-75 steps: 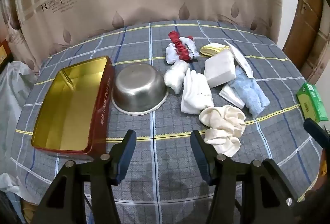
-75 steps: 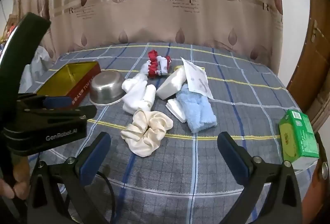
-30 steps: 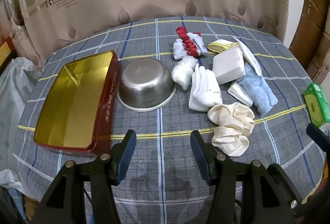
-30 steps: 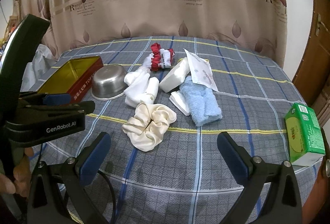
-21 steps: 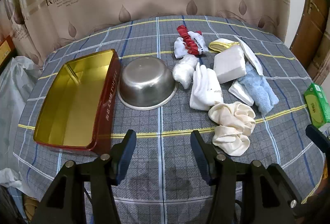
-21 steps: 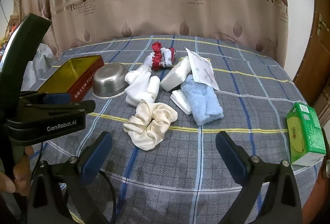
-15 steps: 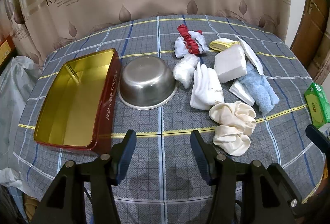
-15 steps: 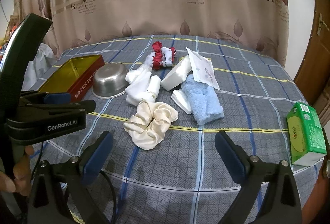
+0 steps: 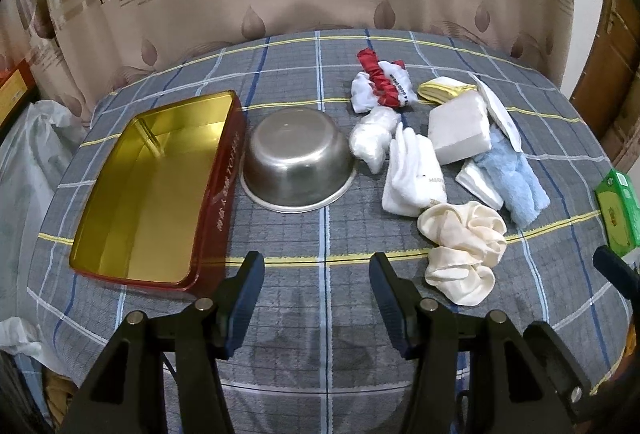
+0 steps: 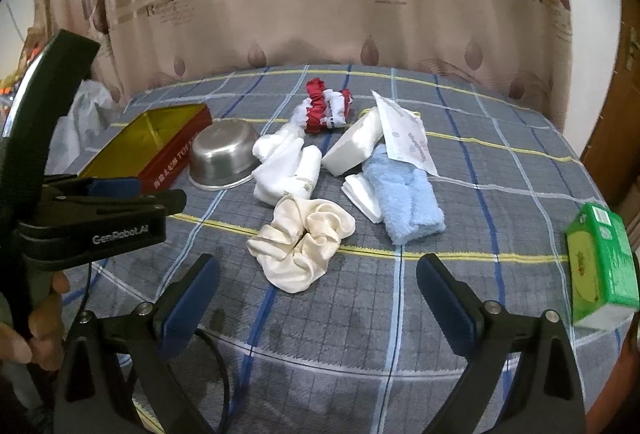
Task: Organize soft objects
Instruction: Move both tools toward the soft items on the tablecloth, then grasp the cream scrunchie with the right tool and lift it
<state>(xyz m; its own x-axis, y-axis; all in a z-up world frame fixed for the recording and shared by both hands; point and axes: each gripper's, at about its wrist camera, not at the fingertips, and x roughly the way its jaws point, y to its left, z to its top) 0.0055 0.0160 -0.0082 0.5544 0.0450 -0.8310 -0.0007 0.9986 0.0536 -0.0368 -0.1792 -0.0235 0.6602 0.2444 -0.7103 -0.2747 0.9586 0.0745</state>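
Observation:
Soft things lie in a loose pile on the checked table: a cream scrunchie (image 9: 462, 254) (image 10: 304, 240), white socks (image 9: 412, 174) (image 10: 288, 170), a light blue towel (image 9: 512, 182) (image 10: 408, 202), a white sponge block (image 9: 460, 126) (image 10: 356, 142) and a red scrunchie (image 9: 378, 78) (image 10: 320, 106). My left gripper (image 9: 316, 274) hovers open over bare cloth, left of the cream scrunchie. My right gripper (image 10: 318, 282) is open wide, with the cream scrunchie just beyond its fingertips. Neither holds anything.
An open red tin (image 9: 156, 190) (image 10: 152, 142) with a gold inside sits at the left, a steel bowl (image 9: 298, 162) (image 10: 224, 154) beside it. A green tissue box (image 9: 618, 210) (image 10: 600, 262) stands near the right edge. A curtain hangs behind the table.
None of the objects has moved. Both views have shifted only slightly since the earliest frames, and both grippers stay open.

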